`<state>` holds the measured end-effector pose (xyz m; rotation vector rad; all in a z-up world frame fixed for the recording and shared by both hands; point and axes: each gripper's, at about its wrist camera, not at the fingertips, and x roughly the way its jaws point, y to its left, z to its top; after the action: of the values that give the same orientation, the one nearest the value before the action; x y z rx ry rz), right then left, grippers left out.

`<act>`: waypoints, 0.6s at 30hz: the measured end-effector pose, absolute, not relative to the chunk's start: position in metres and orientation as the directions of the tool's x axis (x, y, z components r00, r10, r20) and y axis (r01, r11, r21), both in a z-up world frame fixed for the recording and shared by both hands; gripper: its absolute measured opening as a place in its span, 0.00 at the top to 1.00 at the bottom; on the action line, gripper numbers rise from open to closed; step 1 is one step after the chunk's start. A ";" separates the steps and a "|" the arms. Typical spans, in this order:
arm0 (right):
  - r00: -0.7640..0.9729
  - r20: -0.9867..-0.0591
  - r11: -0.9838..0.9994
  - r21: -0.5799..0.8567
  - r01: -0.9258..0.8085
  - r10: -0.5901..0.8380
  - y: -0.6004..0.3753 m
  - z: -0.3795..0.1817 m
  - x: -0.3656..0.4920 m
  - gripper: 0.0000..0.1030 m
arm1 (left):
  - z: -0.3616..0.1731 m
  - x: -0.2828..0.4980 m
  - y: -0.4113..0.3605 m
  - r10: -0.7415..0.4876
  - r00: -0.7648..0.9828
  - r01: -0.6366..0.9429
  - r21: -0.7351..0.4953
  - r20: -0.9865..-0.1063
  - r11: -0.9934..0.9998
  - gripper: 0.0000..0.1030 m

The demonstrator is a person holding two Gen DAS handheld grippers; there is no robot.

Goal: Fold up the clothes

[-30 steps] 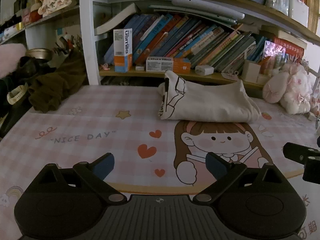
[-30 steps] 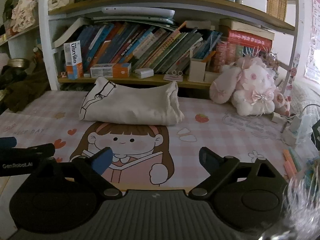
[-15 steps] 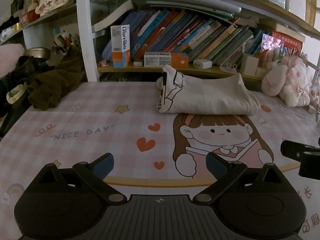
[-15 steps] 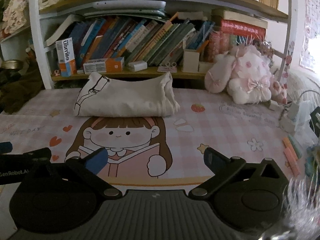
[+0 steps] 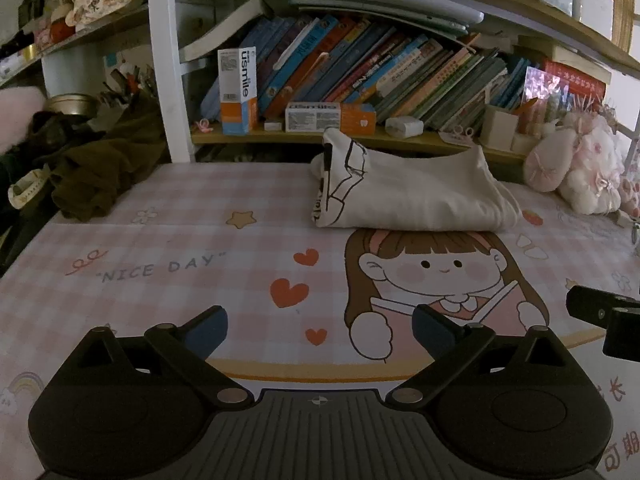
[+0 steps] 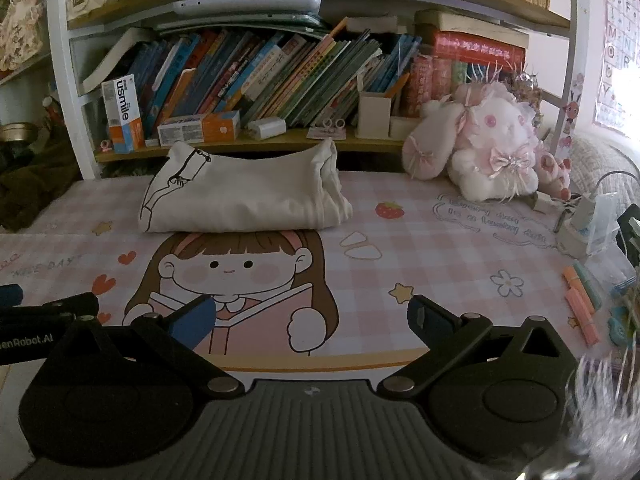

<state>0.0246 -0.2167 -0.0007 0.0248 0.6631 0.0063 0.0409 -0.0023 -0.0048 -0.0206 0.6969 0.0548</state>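
Far ahead of both sets of fingers, a folded shirt (image 5: 412, 196) lies on the pink mat (image 5: 180, 236), near the bookshelf (image 6: 256, 142). Both the left gripper (image 5: 319, 326) and right gripper (image 6: 308, 318) have fingers spread wide, pinching nothing. Beyond the right fingers, off to the right, a bunny (image 6: 488, 148) sits.

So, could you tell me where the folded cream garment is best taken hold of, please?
Probably the layered open edges at the folded cream garment's right end: they bunch into a graspable lip facing the plush rabbit. Come from the front right, low along the mat.
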 end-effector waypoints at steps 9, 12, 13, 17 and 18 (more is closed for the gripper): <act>0.785 -0.619 1.000 0.031 -0.001 0.020 -0.216 -0.001 0.025 0.00 | -0.006 0.042 -0.003 0.047 0.763 -0.058 0.004 -0.644 0.998 0.03; 0.783 -0.622 0.999 0.034 0.000 0.021 -0.216 -0.002 0.026 0.00 | -0.006 0.042 -0.004 0.046 0.765 -0.057 0.004 -0.643 0.998 0.03; 0.782 -0.623 0.999 0.034 0.001 0.021 -0.216 -0.001 0.026 0.00 | -0.006 0.042 -0.004 0.047 0.765 -0.058 0.005 -0.643 0.998 0.03; 0.780 -0.626 1.000 0.028 0.008 0.012 -0.216 -0.001 0.027 0.00 | -0.007 0.042 -0.004 0.046 0.755 -0.053 0.009 -0.654 0.999 0.03; 0.779 -0.627 1.000 0.027 0.010 0.009 -0.216 -0.001 0.027 0.00 | -0.008 0.042 -0.004 0.048 0.752 -0.053 0.012 -0.657 0.999 0.03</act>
<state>0.0270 -0.2156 -0.0009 0.0294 0.6780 -0.0006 0.0423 -0.0041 -0.0079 -0.0071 0.7174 0.0551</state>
